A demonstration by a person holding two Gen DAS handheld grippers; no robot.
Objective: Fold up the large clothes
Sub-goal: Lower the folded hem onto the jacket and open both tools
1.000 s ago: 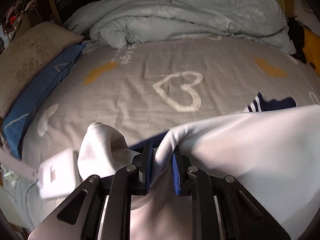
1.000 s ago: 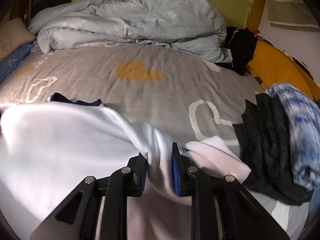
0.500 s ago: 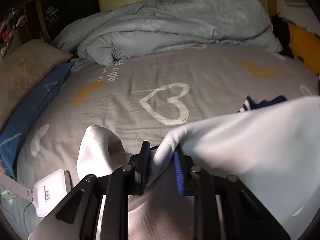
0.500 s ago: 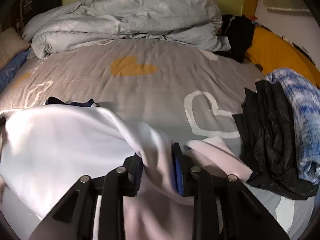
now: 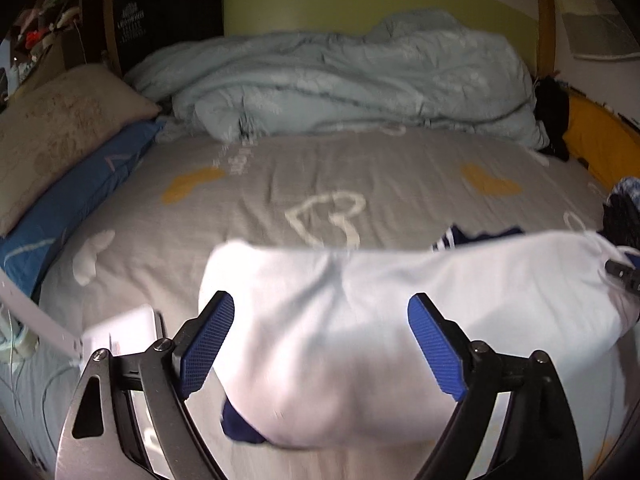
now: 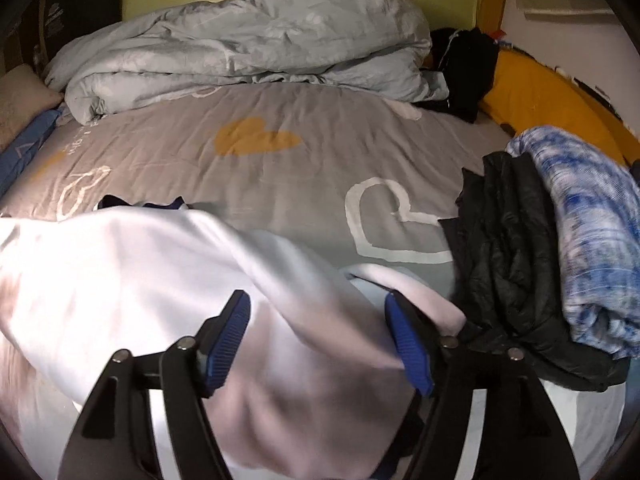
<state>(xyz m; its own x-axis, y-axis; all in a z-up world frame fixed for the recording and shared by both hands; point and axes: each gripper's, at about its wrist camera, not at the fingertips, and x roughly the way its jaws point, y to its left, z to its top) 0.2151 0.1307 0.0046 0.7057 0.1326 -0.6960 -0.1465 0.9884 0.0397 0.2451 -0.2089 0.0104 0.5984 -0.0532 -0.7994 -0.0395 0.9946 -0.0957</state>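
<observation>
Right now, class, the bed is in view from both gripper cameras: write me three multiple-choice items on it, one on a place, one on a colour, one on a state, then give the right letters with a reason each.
1. Where does the crumpled duvet lie?
A. at the far end of the bed
B. on the floor
C. over the dark jacket

2. What colour is the garment in front of the grippers?
A. red
B. white
C. green

3. How do the pads of the left gripper stand?
A. pressed on the cloth
B. hidden from view
C. spread apart, off the cloth

Answers:
1 A: the duvet is heaped along the headboard, beyond the grey sheet with hearts.
2 B: the cloth is white, with a dark blue edge showing underneath.
3 C: the jaws are opening, the blue pads stand wide, and the garment lies loose between them.
</observation>
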